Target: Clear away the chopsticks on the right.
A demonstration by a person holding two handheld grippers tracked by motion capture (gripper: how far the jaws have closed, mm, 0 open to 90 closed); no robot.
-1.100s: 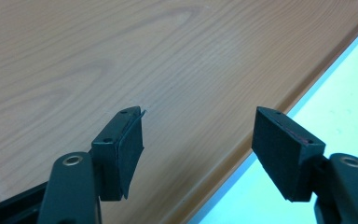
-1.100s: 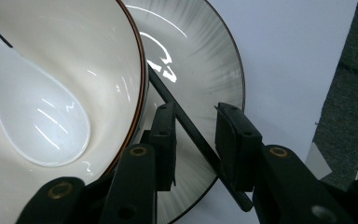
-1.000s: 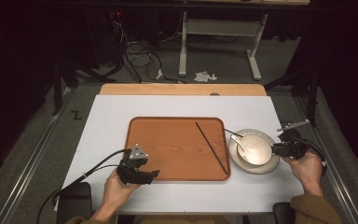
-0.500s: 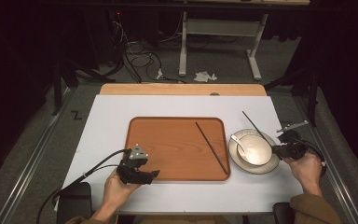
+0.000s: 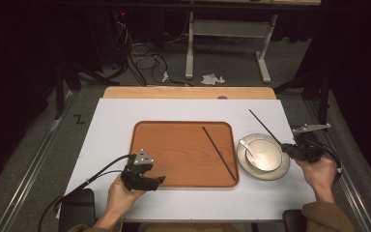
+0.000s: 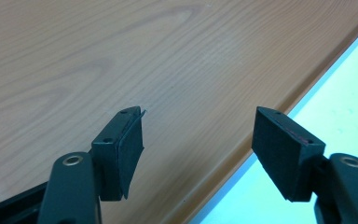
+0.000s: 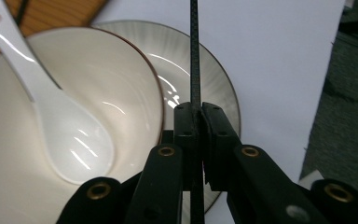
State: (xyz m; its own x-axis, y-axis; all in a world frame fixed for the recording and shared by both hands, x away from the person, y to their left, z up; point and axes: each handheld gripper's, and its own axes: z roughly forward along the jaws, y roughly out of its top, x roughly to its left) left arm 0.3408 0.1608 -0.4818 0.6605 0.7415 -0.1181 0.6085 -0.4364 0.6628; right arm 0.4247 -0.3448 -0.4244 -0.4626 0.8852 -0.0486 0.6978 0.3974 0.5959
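A brown wooden tray point(image 5: 174, 145) lies on the white table, with one dark chopstick point(image 5: 219, 153) resting aslant at its right side. To the tray's right a cream bowl point(image 5: 264, 154) with a white spoon point(image 5: 247, 149) sits on a plate point(image 5: 280, 170). My right gripper point(image 5: 287, 149) is at the plate's right rim, shut on a second chopstick point(image 5: 264, 127) that points up and away over the table. The right gripper view shows that chopstick point(image 7: 195, 51) clamped between the jaws above the plate point(image 7: 200, 60) and spoon point(image 7: 60, 121). My left gripper point(image 5: 158, 181) rests open at the tray's front edge point(image 6: 242, 158).
The white table top point(image 5: 116, 121) has bare room left of and behind the tray. A wooden strip point(image 5: 188, 93) runs along the far edge. Beyond lie cables, a desk frame and crumpled paper point(image 5: 212, 78) on the grey floor.
The right gripper has lifted a chopstick from beside the bowl; it now sticks up and away to the upper left. The left gripper has not moved.
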